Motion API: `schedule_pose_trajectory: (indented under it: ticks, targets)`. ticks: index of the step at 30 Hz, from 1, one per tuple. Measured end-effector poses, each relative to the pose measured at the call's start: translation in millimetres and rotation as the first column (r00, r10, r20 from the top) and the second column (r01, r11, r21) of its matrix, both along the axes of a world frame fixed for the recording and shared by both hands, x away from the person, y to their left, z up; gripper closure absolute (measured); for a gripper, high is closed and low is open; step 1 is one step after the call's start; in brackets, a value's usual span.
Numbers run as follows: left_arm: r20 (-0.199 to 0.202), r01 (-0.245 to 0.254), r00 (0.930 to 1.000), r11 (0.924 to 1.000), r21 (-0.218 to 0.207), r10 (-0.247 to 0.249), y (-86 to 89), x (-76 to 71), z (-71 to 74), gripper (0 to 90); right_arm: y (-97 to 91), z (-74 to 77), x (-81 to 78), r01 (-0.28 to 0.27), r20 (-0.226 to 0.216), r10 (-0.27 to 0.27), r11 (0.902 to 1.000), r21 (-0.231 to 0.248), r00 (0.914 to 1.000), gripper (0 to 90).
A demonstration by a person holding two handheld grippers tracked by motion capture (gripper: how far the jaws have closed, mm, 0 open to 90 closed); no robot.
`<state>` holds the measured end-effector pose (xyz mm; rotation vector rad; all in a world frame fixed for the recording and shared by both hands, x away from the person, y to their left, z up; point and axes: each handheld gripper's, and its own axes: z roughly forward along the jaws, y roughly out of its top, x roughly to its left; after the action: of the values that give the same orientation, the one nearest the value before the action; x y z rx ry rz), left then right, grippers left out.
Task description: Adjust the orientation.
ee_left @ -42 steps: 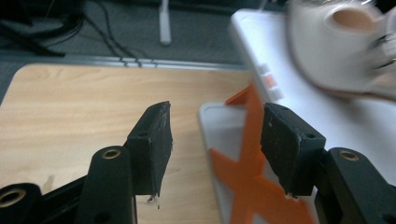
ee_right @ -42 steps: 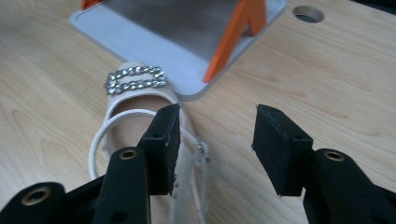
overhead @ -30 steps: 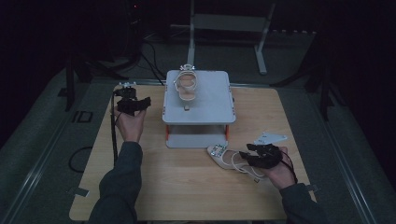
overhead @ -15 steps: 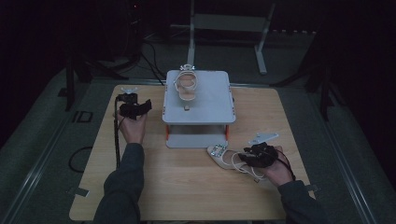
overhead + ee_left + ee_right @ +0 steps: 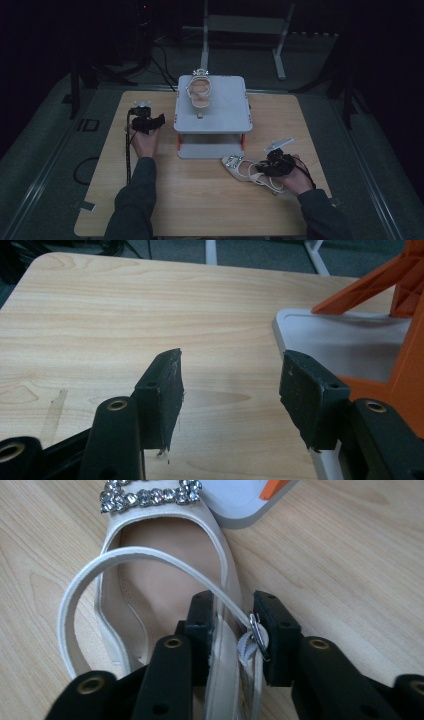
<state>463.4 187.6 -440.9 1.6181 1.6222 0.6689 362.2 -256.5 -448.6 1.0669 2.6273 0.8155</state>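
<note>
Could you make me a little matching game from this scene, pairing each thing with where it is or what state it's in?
Things:
1. sandal on the table
2. sandal on the stand
3. left gripper
4. right gripper

Places or states:
A. jaws apart over bare wood, nothing between them
B. lies on top of the grey stand
C. jaws have just been closing, with a sandal's side and strap between them
D. lies on the wooden table, in front of the stand

Pairs: 1-D, 2-B, 3-A, 4-C
</note>
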Motion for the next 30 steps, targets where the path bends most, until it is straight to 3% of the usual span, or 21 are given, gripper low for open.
schedule_pose_trajectory:
  ticks: [5,15,22,30]
  targets:
    - [-0.025,0.001,0.9997,0.9999,0.012,0.0,-2.7,-1.7,-11.1,43.1,1.1,0.6,1.2,-0.009,-0.011,0.009,0.9999,-0.009,0.9999,76.7]
    - [-0.055,0.006,0.9985,0.9998,0.017,-0.005,-7.1,-5.0,-32.4,42.9,3.5,2.6,3.4,-0.022,-0.024,0.021,0.999,-0.04,0.9995,77.9]
    - [-0.075,-0.002,0.9972,1.0,-0.007,0.001,-4.3,-6.1,-44.3,42.6,4.2,3.5,3.1,0.005,-0.025,-0.006,0.9991,-0.043,0.9997,81.0]
    - [-0.107,-0.005,0.9943,0.9999,-0.013,0.004,-3.5,-6.6,-56.5,42.0,-4.9,1.9,2.4,0.045,-0.05,-0.043,0.9981,0.043,0.9978,82.4]
